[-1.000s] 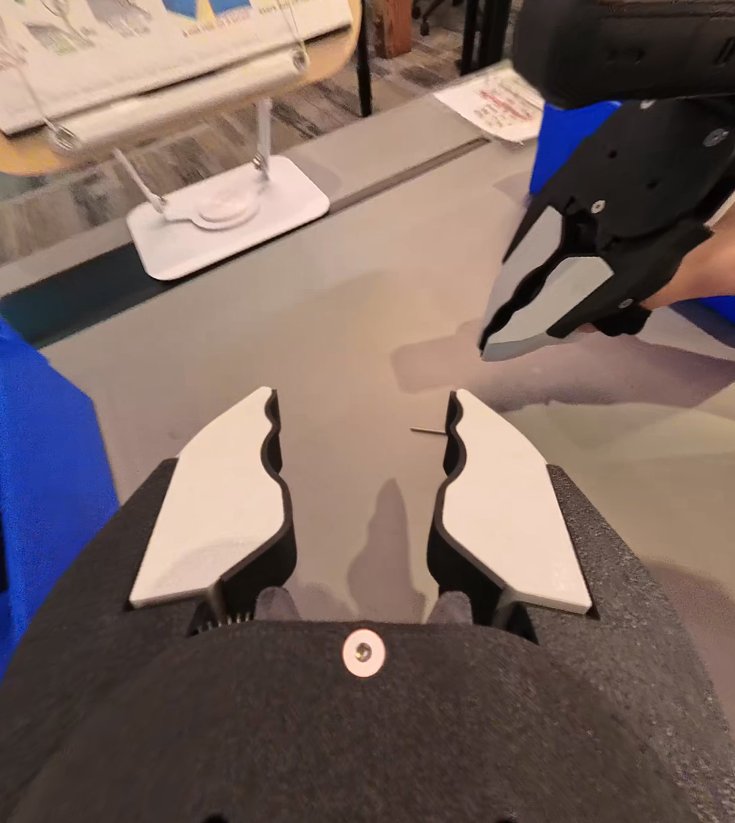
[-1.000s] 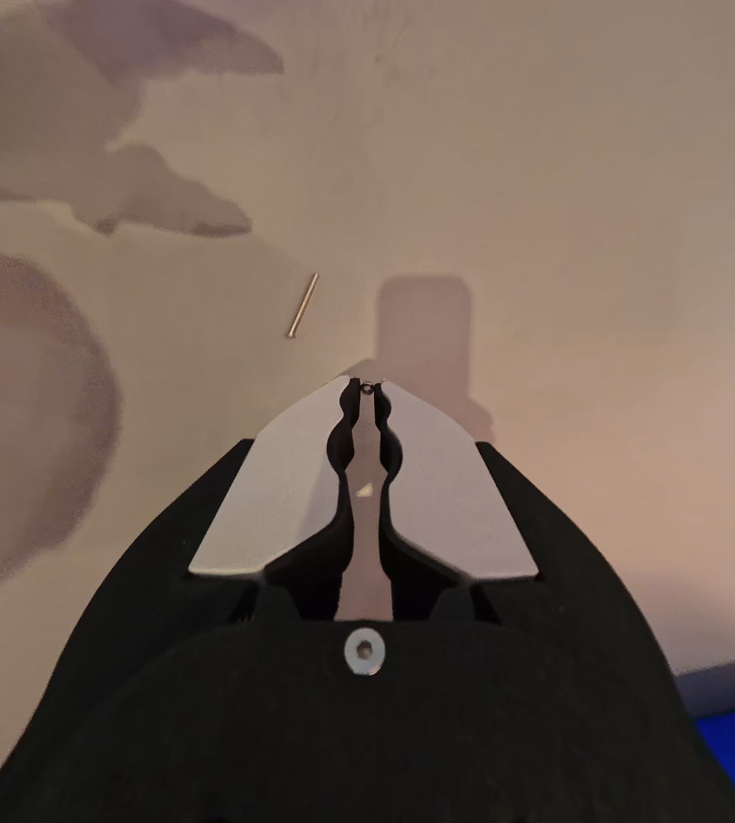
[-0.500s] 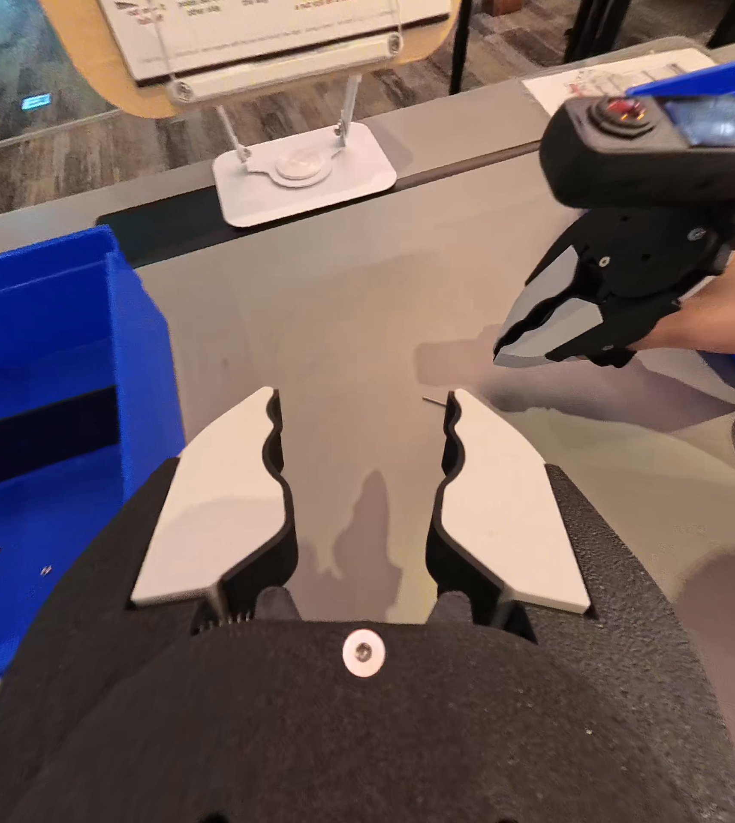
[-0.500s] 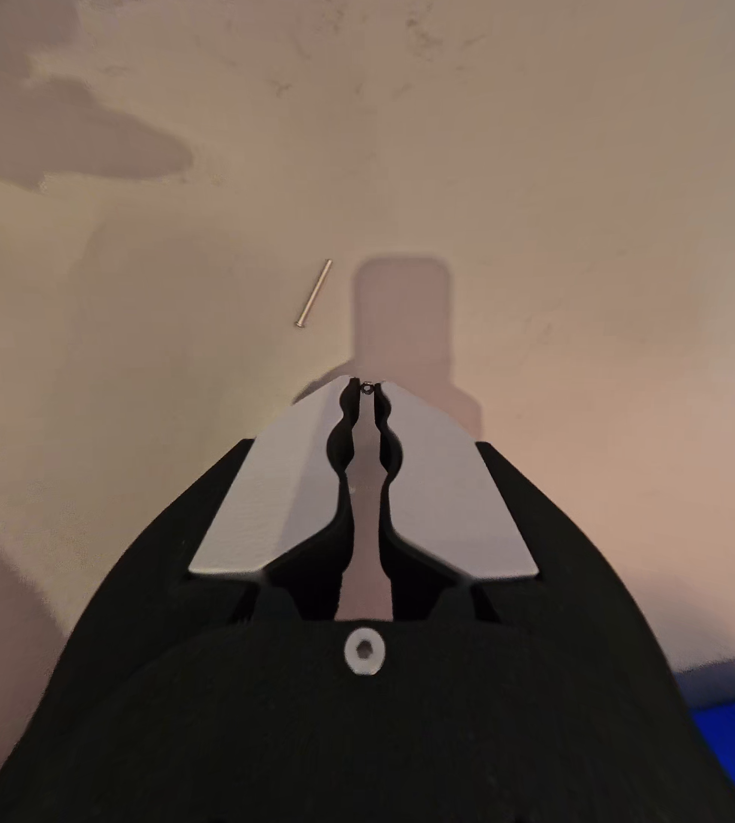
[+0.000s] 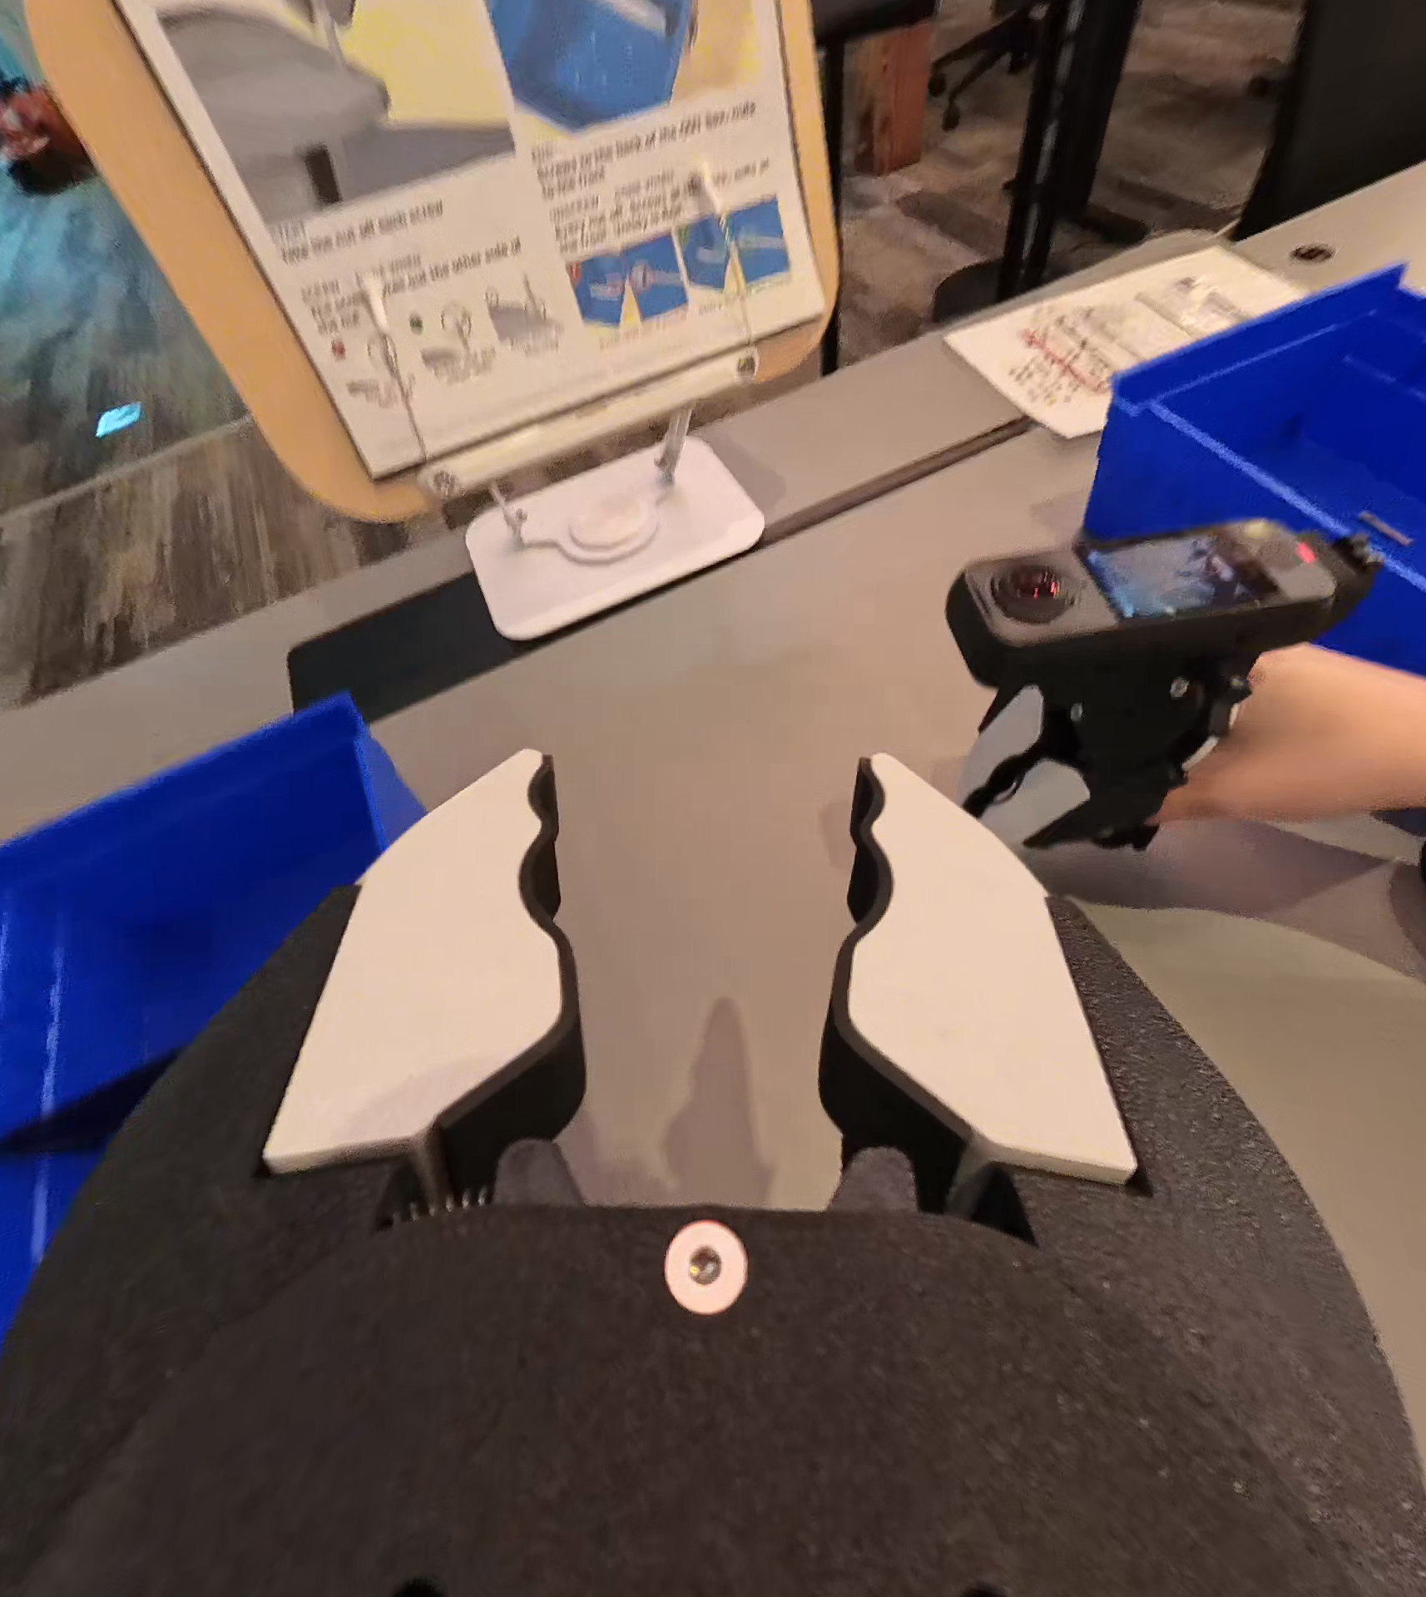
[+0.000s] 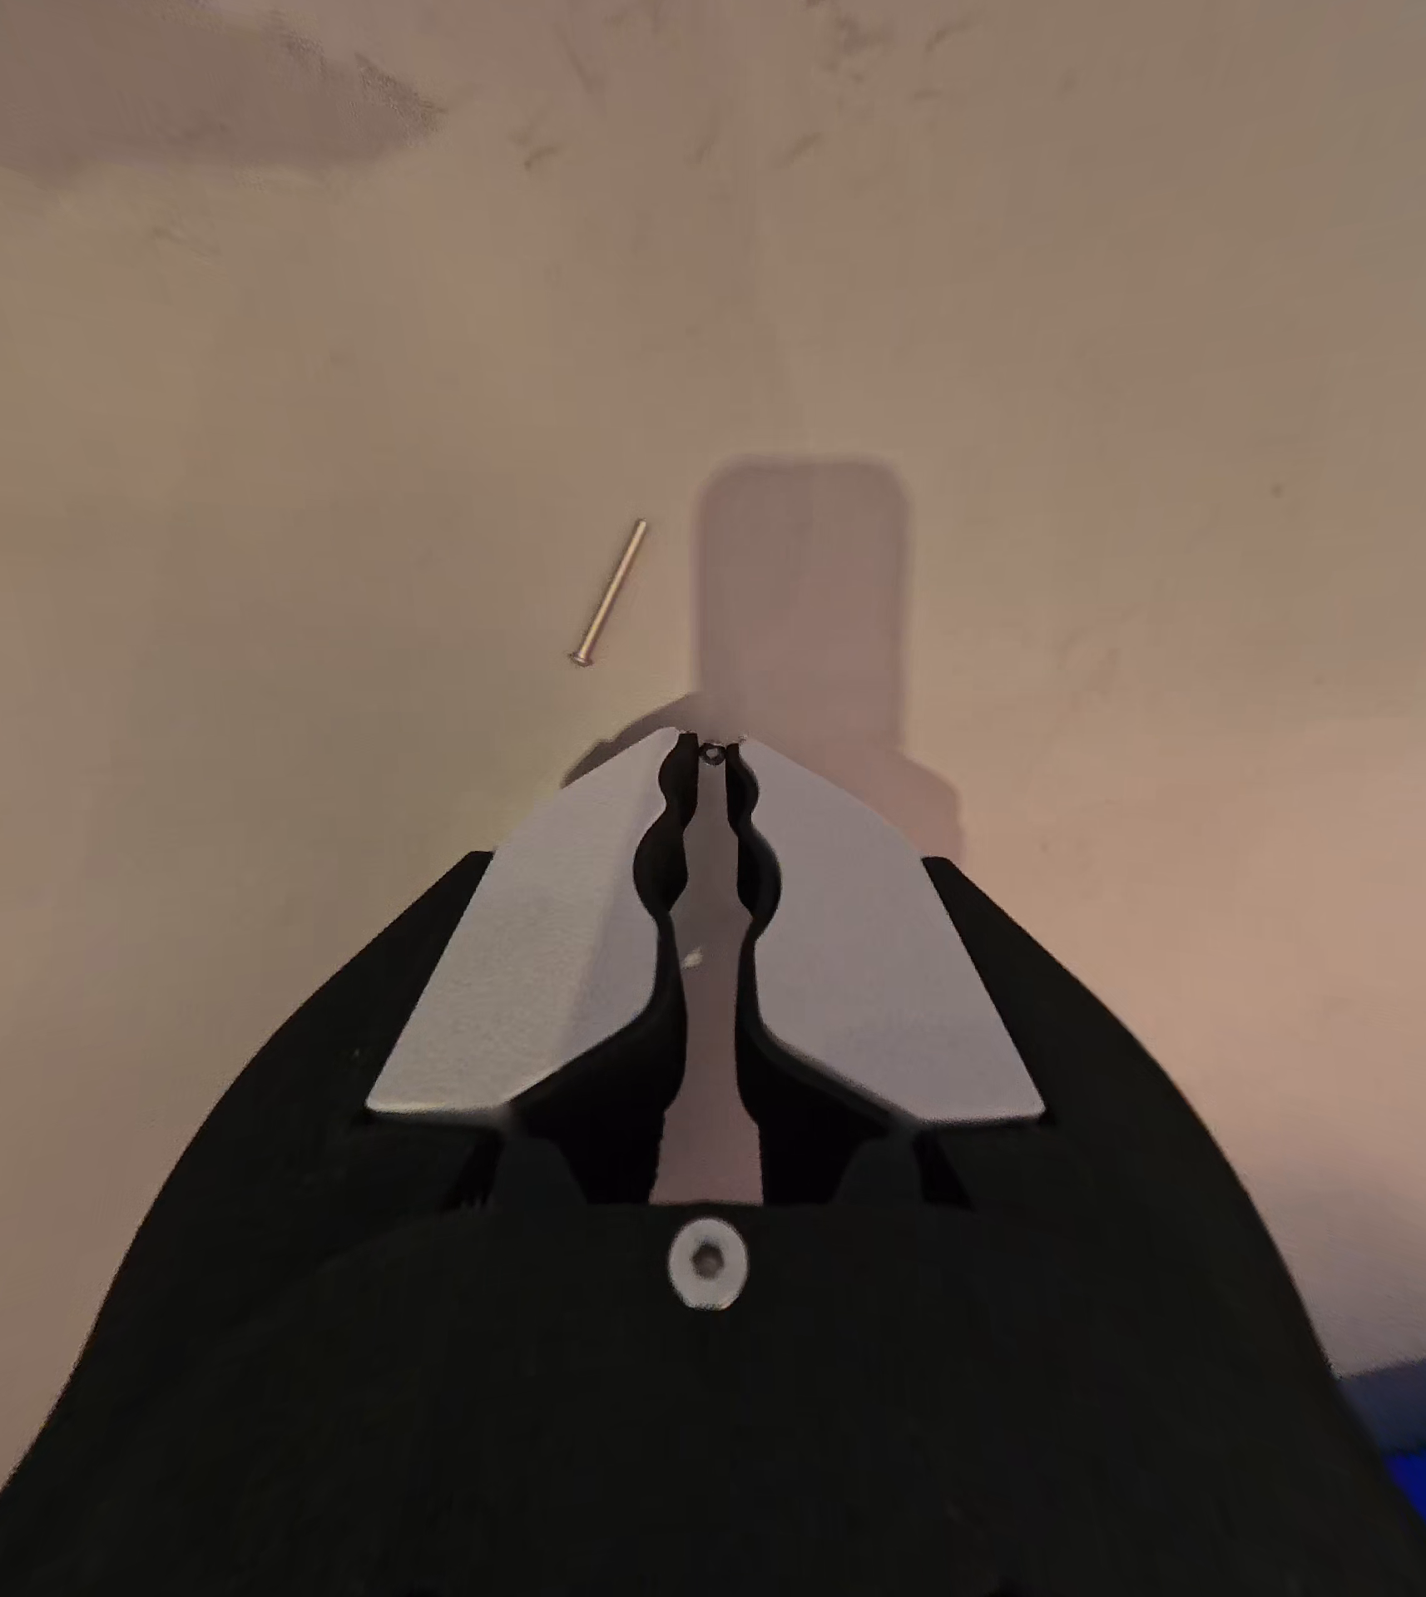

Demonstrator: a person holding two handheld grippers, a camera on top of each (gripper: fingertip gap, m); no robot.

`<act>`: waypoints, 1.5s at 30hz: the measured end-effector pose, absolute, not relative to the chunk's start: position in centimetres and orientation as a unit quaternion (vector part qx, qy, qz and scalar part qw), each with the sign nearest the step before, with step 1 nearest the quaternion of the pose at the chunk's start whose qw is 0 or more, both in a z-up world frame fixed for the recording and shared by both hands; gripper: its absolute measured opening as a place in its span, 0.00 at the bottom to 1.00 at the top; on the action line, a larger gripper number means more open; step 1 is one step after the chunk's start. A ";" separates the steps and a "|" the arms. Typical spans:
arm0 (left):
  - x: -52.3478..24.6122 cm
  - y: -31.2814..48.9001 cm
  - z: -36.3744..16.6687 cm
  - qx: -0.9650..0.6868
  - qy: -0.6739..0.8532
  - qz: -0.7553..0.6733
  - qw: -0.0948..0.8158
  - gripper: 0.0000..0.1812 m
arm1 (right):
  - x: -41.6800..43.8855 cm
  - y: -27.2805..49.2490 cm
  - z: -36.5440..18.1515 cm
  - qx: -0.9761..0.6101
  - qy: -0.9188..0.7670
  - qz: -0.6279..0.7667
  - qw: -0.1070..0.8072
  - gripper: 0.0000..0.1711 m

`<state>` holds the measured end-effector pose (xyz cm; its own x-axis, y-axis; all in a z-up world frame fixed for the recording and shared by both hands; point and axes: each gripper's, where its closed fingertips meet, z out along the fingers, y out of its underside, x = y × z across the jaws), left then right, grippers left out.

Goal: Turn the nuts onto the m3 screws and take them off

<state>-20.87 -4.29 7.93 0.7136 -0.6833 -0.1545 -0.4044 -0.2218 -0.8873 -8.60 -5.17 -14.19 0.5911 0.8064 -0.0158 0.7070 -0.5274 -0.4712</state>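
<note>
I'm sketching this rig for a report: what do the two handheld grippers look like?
The left gripper and the right gripper look alike: a textured black body, a silver bolt at centre, two flat pale grey fingers with wavy black inner edges. A black camera tops the right one. No sleeve or cable shows.

A smooth grey table (image 5: 692,691) carried a blue bin (image 5: 130,907) at its left, another blue bin (image 5: 1340,449) at its right, a white stand base (image 5: 614,544) and a printed paper sheet (image 5: 1098,337) toward the back, and one thin screw (image 6: 608,592), apparently lying flat.
</note>
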 end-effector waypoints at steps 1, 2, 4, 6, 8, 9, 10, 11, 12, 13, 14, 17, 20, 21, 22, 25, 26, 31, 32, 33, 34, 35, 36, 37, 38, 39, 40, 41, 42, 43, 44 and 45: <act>-20.4 -3.6 8.6 -0.761 0.364 -0.146 0.516 0.36 | -8.5 -5.1 -14.3 -0.868 -0.433 0.119 0.211 0.04; -19.9 -2.9 9.3 -0.752 0.375 -0.156 0.519 0.36 | -8.4 -5.2 -14.3 -0.871 -0.429 0.126 0.206 0.04; -18.9 -1.3 10.6 -0.731 0.395 -0.171 0.529 0.36 | -8.4 -5.0 -14.2 -0.876 -0.415 0.145 0.197 0.04; -17.9 0.4 11.3 -0.713 0.411 -0.190 0.536 0.35 | -8.9 -4.0 -13.5 -0.880 -0.398 0.162 0.205 0.04; -17.2 1.6 11.3 -0.698 0.413 -0.216 0.545 0.35 | -9.2 -3.2 -13.1 -0.882 -0.389 0.160 0.212 0.04; -17.0 2.1 10.9 -0.698 0.409 -0.222 0.545 0.35 | -9.1 -3.1 -13.2 -0.882 -0.391 0.154 0.214 0.04; -17.0 2.5 10.1 -0.701 0.408 -0.226 0.540 0.36 | -9.0 -3.1 -13.4 -0.882 -0.392 0.148 0.214 0.04; -17.0 2.6 9.3 -0.703 0.406 -0.235 0.535 0.36 | -8.8 -3.2 -13.6 -0.883 -0.395 0.145 0.210 0.04; -16.8 2.9 8.9 -0.702 0.399 -0.248 0.535 0.35 | -8.7 -3.3 -13.7 -0.882 -0.398 0.140 0.210 0.04; -16.6 3.0 8.4 -0.703 0.401 -0.256 0.528 0.35 | -8.8 -3.4 -13.6 -0.881 -0.401 0.138 0.211 0.04; -16.6 3.3 7.6 -0.713 0.405 -0.251 0.515 0.35 | -8.8 -3.5 -13.6 -0.879 -0.405 0.136 0.210 0.04; -16.9 3.5 6.8 -0.724 0.400 -0.247 0.505 0.36 | -8.6 -3.8 -14.1 -0.880 -0.419 0.107 0.198 0.04; -17.1 3.2 6.8 -0.723 0.401 -0.237 0.509 0.36 | -8.6 -4.0 -14.5 -0.878 -0.424 0.101 0.196 0.04; -17.1 3.1 6.8 -0.722 0.403 -0.234 0.512 0.35 | -8.5 -3.9 -14.6 -0.879 -0.424 0.094 0.197 0.04; -17.1 3.0 7.0 -0.718 0.403 -0.234 0.517 0.35 | -8.4 -3.8 -14.7 -0.879 -0.424 0.088 0.197 0.04; -16.9 2.7 7.3 -0.713 0.403 -0.245 0.519 0.34 | -8.1 -3.8 -15.0 -0.881 -0.426 0.070 0.192 0.04; -16.7 2.5 7.3 -0.713 0.406 -0.249 0.514 0.35 | -8.0 -3.8 -15.2 -0.882 -0.428 0.063 0.188 0.04; -16.3 2.1 7.3 -0.708 0.419 -0.239 0.515 0.35 | -8.1 -4.0 -15.6 -0.885 -0.423 0.071 0.179 0.04; -16.3 2.1 7.4 -0.707 0.419 -0.239 0.517 0.35 | -8.0 -4.0 -15.7 -0.885 -0.424 0.068 0.178 0.04; -16.3 2.1 7.5 -0.705 0.418 -0.242 0.520 0.35 | -8.0 -4.0 -15.7 -0.886 -0.425 0.066 0.176 0.04; -16.2 2.1 7.6 -0.704 0.417 -0.245 0.520 0.35 | -7.9 -3.9 -15.8 -0.886 -0.425 0.066 0.175 0.04; -16.2 2.1 7.6 -0.704 0.418 -0.246 0.519 0.35 | -8.0 -3.9 -15.8 -0.885 -0.425 0.067 0.176 0.04; -16.2 2.1 7.5 -0.704 0.420 -0.246 0.517 0.35 | -8.0 -3.9 -15.8 -0.886 -0.423 0.071 0.177 0.04; -16.2 2.1 7.4 -0.704 0.421 -0.246 0.516 0.35 | -8.0 -3.9 -15.8 -0.886 -0.422 0.075 0.177 0.04; -16.2 2.1 7.3 -0.704 0.423 -0.245 0.515 0.35 | -8.1 -3.8 -15.8 -0.886 -0.421 0.077 0.179 0.04; -16.2 2.1 7.2 -0.704 0.425 -0.245 0.514 0.35 | -8.1 -3.8 -15.8 -0.885 -0.422 0.078 0.180 0.04; -16.2 2.2 7.1 -0.706 0.425 -0.244 0.512 0.35 | -8.0 -3.7 -15.8 -0.885 -0.421 0.077 0.181 0.06; -16.2 2.3 7.0 -0.707 0.424 -0.245 0.510 0.35 | -8.1 -3.6 -15.7 -0.885 -0.420 0.076 0.187 0.09; -16.2 2.4 6.8 -0.708 0.424 -0.247 0.507 0.36 | -8.3 -3.5 -15.5 -0.883 -0.421 0.081 0.194 0.10; -16.1 2.4 6.7 -0.709 0.425 -0.249 0.505 0.36 | -8.5 -3.4 -15.1 -0.880 -0.420 0.090 0.203 0.10; -16.2 2.5 6.7 -0.710 0.425 -0.249 0.504 0.36 | -8.6 -3.3 -14.4 -0.877 -0.419 0.095 0.214 0.10; -16.3 2.6 6.7 -0.711 0.424 -0.247 0.504 0.36 | -8.5 -3.1 -13.5 -0.875 -0.417 0.091 0.231 0.10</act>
<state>-16.26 2.58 6.68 0.5178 -0.8521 -0.0761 -0.3542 -0.1326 -0.9257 -8.49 -3.05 -13.48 0.6362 0.7708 0.0323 0.6864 -0.5465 -0.4798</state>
